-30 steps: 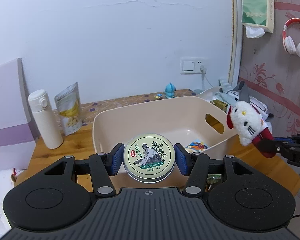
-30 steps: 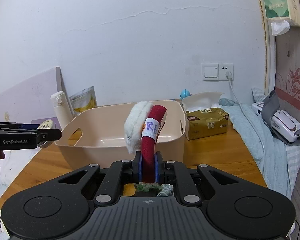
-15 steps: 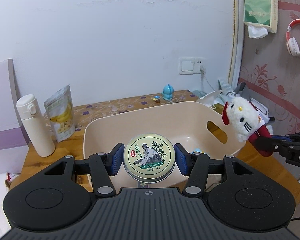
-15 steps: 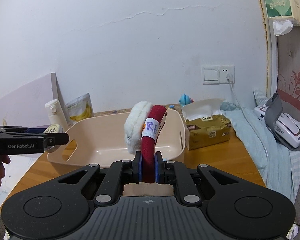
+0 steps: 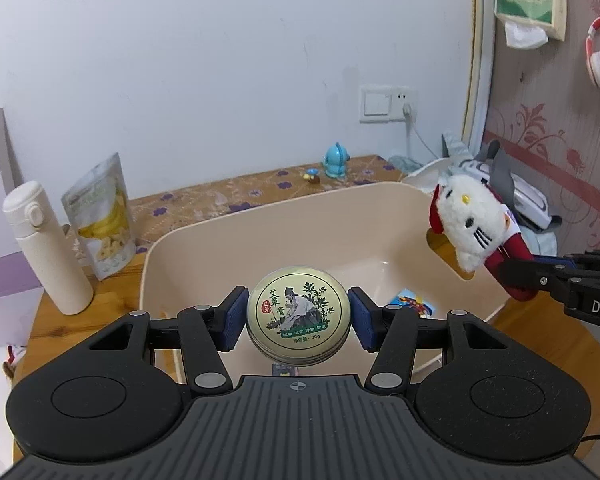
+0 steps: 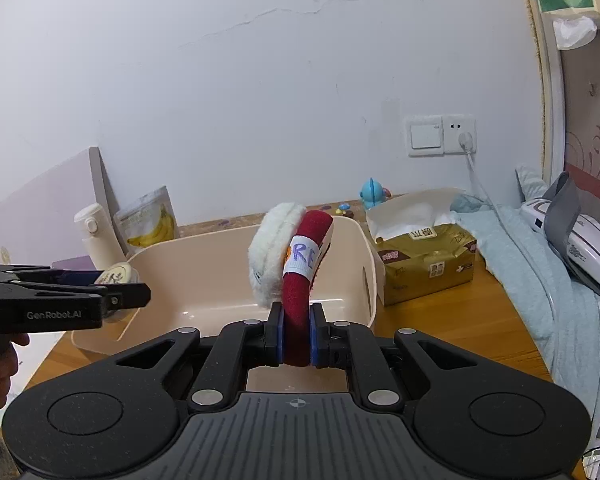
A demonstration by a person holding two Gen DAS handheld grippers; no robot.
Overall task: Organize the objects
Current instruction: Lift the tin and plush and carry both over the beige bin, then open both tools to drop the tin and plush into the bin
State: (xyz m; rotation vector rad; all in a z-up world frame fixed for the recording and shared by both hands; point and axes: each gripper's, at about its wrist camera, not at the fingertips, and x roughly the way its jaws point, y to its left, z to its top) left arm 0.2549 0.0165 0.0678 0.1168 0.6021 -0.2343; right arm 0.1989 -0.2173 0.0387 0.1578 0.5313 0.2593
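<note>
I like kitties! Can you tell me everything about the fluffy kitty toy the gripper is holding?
The kitty toy is a small plush with a fluffy white head, black whiskers, a yellow nose and a red bow. Its red body wears a white band with letters. The right gripper is shut on the lower body, holding it up, head leaning left, above the beige bin. Nothing else touches it.

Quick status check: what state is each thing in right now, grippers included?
Left gripper: shut on the round tin, held above the bin.
Right gripper: shut on the plush toy, toy upright.
Beige bin: on the table, small packets inside.
White bottle: upright, capped.
Tissue pack: open.
</note>
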